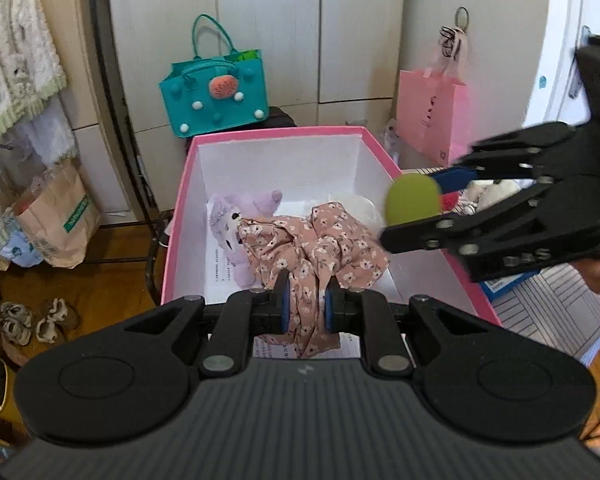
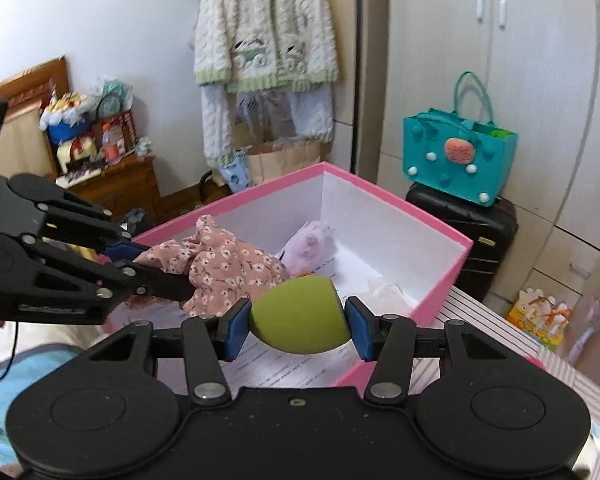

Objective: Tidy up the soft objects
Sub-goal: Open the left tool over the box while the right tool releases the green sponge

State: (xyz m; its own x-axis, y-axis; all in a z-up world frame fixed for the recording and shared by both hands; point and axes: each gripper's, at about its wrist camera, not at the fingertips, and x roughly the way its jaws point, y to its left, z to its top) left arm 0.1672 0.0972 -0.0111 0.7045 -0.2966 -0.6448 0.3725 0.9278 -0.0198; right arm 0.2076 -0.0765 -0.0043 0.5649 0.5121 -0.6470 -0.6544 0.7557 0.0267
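Left claw (image 1: 307, 302), lower centre, pinches floral cloth (image 1: 316, 248) over pink box (image 1: 276, 133). Right claw (image 2: 298, 322) grips green ball (image 2: 300, 314); purple plush (image 1: 236, 220) inside box.

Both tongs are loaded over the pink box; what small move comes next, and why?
Probably open the left tongs and let the floral cloth drop. Most of it already lies in the pink box beside the purple plush, and the right tongs hold the green ball over the near edge, next to go.
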